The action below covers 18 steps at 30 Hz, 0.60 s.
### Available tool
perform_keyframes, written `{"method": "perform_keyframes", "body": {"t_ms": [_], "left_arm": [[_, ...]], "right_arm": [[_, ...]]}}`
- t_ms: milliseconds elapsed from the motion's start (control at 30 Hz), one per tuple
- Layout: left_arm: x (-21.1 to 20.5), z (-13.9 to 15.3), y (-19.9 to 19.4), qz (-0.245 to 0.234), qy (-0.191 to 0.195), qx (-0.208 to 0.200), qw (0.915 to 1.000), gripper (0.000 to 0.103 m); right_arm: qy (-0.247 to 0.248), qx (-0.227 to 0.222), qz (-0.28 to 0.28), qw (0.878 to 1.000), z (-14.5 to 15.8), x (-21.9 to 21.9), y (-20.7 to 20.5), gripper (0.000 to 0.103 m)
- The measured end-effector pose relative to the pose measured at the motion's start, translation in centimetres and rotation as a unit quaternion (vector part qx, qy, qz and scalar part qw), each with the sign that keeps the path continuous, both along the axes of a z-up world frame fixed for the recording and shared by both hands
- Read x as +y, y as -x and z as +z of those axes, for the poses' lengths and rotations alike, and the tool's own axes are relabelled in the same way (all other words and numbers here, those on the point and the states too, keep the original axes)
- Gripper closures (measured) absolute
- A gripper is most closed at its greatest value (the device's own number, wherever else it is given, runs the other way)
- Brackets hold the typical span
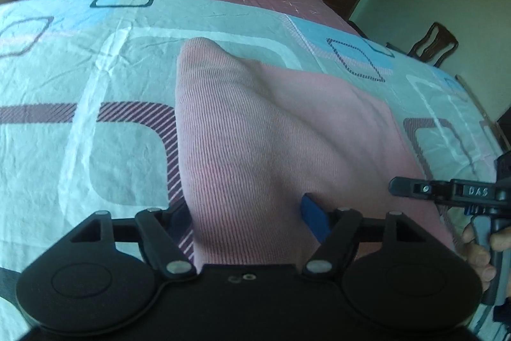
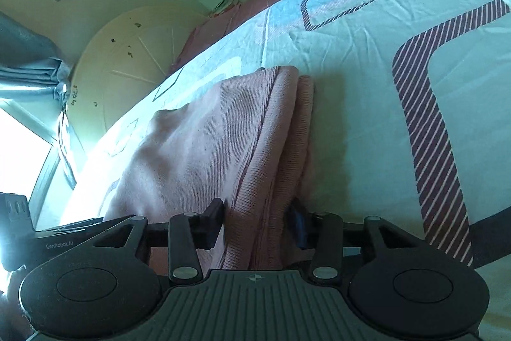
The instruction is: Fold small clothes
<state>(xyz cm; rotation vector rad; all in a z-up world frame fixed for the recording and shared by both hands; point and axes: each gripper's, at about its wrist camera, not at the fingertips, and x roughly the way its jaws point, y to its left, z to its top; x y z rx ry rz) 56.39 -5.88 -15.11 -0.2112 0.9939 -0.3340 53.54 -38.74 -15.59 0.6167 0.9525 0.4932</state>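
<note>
Two hand-held grippers are working one pink knit garment (image 1: 255, 133) that is lying on the bed's patterned sheet (image 1: 80, 69), near its middle and already doubled over on itself. From the left wrist view, the left hand-held gripper (image 1: 252, 213) is straddling the cloth's near edge at 6 o'clock, with a blue pad (image 1: 314, 218) showing beside the fabric; whether the pads are pressing I cannot tell, since the cloth is hiding the other finger. The right hand-held gripper (image 1: 447, 190) is coming in at 3 o'clock, carried by a hand (image 1: 479, 248).

From the right wrist view, the right hand-held gripper (image 2: 258, 222) is bracketing the stacked layers (image 2: 271, 149), its fingers (image 2: 212, 221) lying close against the fold on either side; a firm pinch is not clear either. The garment is rising in a soft ridge toward 12 o'clock (probably lifted from both near corners), which suits carrying the edge over evenly for the next fold. Gripping both corners is likely keeping the layers aligned.
</note>
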Motion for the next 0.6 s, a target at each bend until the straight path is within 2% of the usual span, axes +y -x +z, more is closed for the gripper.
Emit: {"method": "perform_keyframes", "body": {"t_ms": [67, 133, 167, 233, 400, 600], "left_arm": [[-0.1, -0.2, -0.2, 0.004, 0.009, 0.001, 1.0000, 0.045], [-0.6, 0.1, -0.1, -0.004, -0.001, -0.010, 0.9999, 0.057], [-0.8, 0.2, -0.1, -0.005, -0.005, -0.014, 0.9999, 0.060], [-1.1, 0.7, 0.1, -0.011, -0.018, -0.025, 0.9995, 0.069], [-1.9, 2.7, 1.4, -0.039, -0.049, -0.062, 0.9961, 0.073], [-0.7, 5.0, 3.4, -0.064, -0.052, -0.094, 0.9921, 0.074]], "right_arm": [[0.030, -0.009, 0.023, 0.999, 0.6, 1.2, -0.3, 0.060], [0.072, -0.022, 0.039, 0.996, 1.2, 2.6, -0.3, 0.069], [0.082, -0.028, 0.043, 0.995, 1.5, 3.0, -0.2, 0.077], [0.111, -0.043, 0.047, 0.992, 2.0, 4.1, 0.2, 0.081], [0.139, -0.068, 0.023, 0.988, 3.7, 5.4, 1.6, 0.083], [0.176, -0.103, 0.034, 0.978, 7.2, 8.1, 3.2, 0.083]]}}
